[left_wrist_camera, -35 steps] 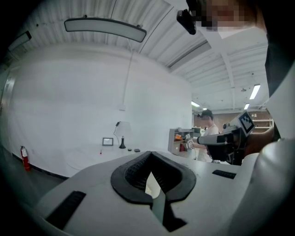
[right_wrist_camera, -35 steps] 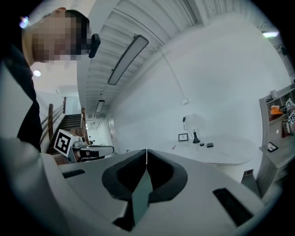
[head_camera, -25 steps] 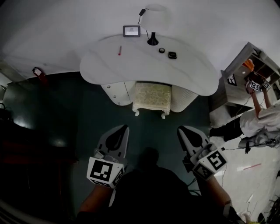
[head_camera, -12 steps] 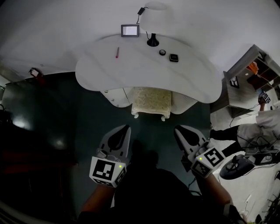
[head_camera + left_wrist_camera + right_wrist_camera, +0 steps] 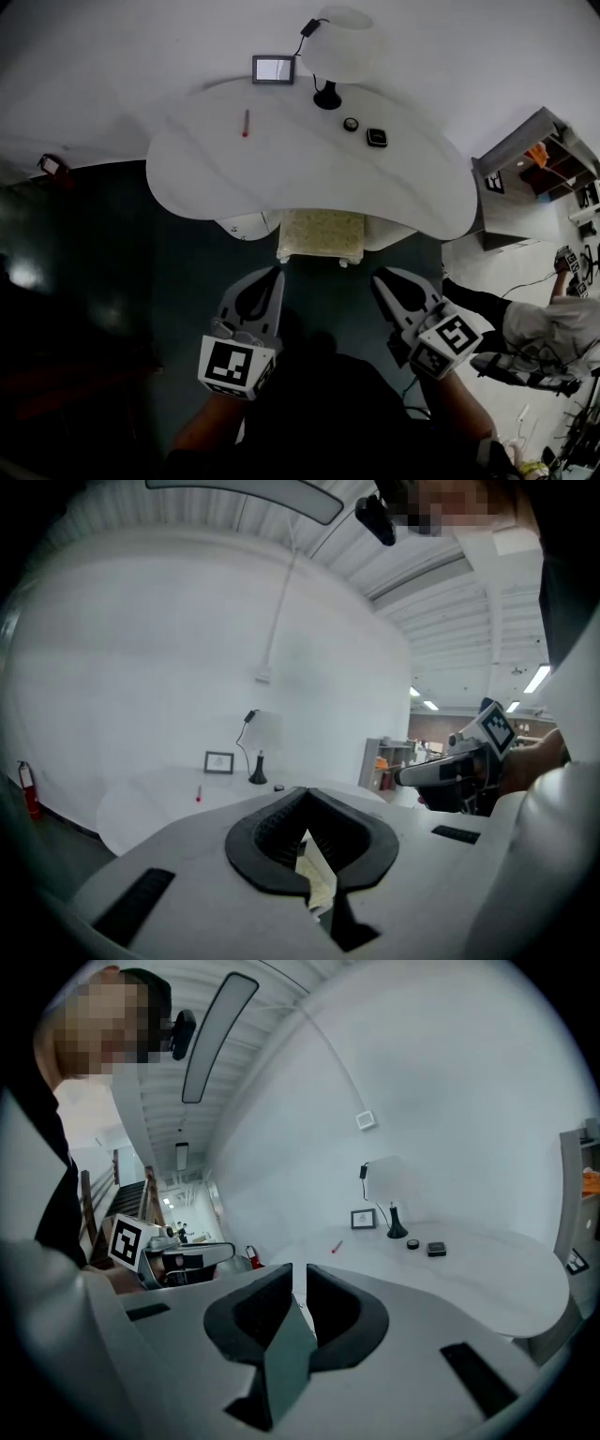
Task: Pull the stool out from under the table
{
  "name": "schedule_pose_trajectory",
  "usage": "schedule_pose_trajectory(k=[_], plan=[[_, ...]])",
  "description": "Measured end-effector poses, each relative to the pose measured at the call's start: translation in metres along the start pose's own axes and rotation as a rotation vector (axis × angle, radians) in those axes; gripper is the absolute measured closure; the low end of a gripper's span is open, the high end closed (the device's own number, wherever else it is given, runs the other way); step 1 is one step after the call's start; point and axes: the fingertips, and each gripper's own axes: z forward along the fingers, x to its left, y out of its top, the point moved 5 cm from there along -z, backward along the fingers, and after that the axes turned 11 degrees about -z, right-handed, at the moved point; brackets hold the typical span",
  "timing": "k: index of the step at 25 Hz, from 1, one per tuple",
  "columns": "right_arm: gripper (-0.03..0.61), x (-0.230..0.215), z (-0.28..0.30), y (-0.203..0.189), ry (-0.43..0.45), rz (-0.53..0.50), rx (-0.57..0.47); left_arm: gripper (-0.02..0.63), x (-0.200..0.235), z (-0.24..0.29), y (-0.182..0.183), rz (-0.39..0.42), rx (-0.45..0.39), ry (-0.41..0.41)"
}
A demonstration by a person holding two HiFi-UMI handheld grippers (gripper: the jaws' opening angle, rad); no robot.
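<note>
Dark teal flooring (image 5: 187, 281) spreads beneath us, and on it the stool (image 5: 322, 234) sits tucked under the near edge of the white table (image 5: 281, 169). Only the front strip of its pale patterned cushion and its two short white front legs poke out. It's slotted between the table's white pedestals (image 5: 246, 225), one on each side. We've got both tools aimed at it from just short of the seat. The left gripper (image 5: 273, 273) is clenched tight with nothing in it, and the right gripper (image 5: 379, 277) is the same, jaws pressed together and empty, neither touching the stool. Up on the tabletop we see a red pen (image 5: 245, 123) off to the left, with a small round thing (image 5: 351, 124) and a black square object (image 5: 376, 138) side by side. A lamp (image 5: 337, 47) with a white shade stands at the far edge, a small framed screen (image 5: 273, 67) just left of it. Out right stands a grey shelf unit (image 5: 525, 159), and below it a person (image 5: 548, 328) in a white top.
</note>
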Motion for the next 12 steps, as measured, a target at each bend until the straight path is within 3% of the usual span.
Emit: schedule_pose_trajectory(k=[6, 12], plan=[[0.560, -0.007, 0.046, 0.001, -0.001, 0.017, 0.022, 0.603, 0.038, 0.028, 0.002, -0.005, 0.057, -0.007], [0.560, -0.028, 0.069, -0.026, -0.009, 0.084, 0.064, 0.603, 0.057, 0.057, -0.014, -0.027, 0.118, -0.005]])
